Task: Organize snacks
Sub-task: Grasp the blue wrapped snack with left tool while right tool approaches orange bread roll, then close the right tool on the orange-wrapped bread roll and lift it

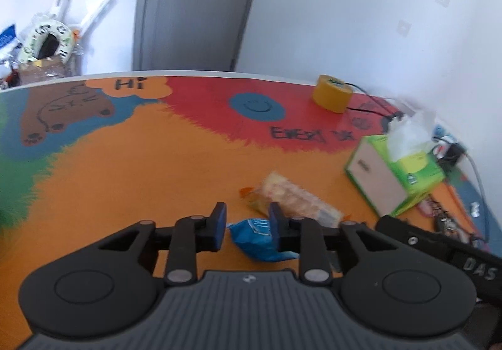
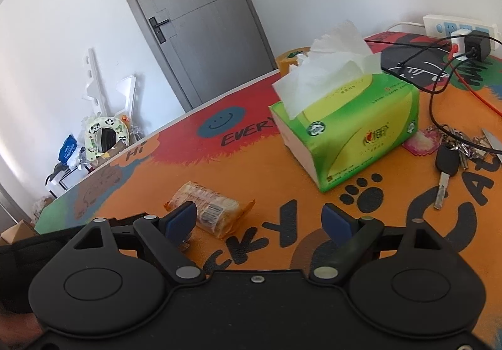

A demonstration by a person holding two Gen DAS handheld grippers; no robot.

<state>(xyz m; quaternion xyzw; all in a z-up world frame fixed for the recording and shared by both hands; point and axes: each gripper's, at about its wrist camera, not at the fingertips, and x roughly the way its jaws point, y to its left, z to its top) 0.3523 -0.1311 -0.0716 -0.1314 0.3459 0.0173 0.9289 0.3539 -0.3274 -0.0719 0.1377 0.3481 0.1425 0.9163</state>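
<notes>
A crumpled blue snack packet [image 1: 255, 237] sits between the blue pads of my left gripper [image 1: 247, 212], low over the colourful table mat [image 1: 125, 180]; the pads press its sides, and its right end runs behind the right finger. Just beyond it lies a long orange-wrapped cake packet [image 1: 295, 196] on the mat. The same cake packet [image 2: 207, 209] shows in the right wrist view, lying past the left fingertip of my right gripper [image 2: 260, 212], which stands open and holds nothing.
A green tissue box [image 2: 345, 136] stands right of the snacks, with a yellow tape roll [image 1: 332, 92] behind it. Keys [image 2: 448, 158], cables and a power strip [image 2: 455, 27] crowd the far right. A grey door and floor clutter lie beyond the table edge.
</notes>
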